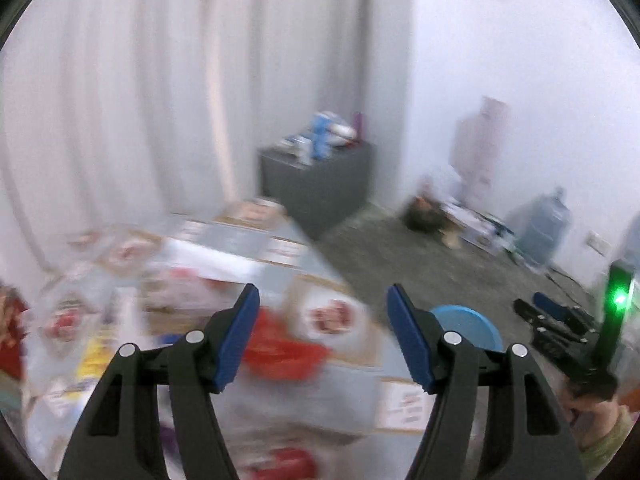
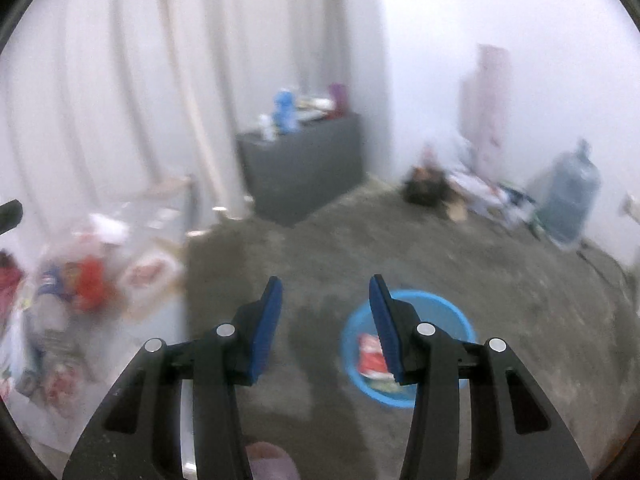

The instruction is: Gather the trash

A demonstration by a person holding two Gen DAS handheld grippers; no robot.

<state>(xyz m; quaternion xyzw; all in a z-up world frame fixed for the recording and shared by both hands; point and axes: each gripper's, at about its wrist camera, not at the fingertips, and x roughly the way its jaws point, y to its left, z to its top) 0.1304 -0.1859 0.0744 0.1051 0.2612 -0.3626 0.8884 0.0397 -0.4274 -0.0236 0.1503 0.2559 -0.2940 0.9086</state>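
Left hand-held gripper [image 1: 322, 300]: jaws spread, nothing between them. Right hand-held gripper [image 2: 325, 286]: jaws spread, empty.

Blue bin [image 2: 408, 346]: on the floor, holding a red wrapper [image 2: 370, 354].

Worktop [image 1: 240, 236]: left of the bin, littered with blurred trash [image 1: 280, 344].

Step, judged: between pickups. Next: reach to the worktop and pinch a piece.

Pale pleated curtain [image 2: 168, 80] across the left and back; plain white wall [image 2: 500, 20] on the right; dark grey cabinet [image 2: 304, 168] in the corner, blurred bottles and oddments on top, a blue one [image 2: 285, 110] among them; large water jug [image 2: 570, 196] against the wall; tall pale carton [image 2: 486, 92] upright nearby; dark bundle [image 2: 426, 186] on the grey carpeted floor [image 2: 460, 272]; green indicator light [image 1: 619, 299] at far right.
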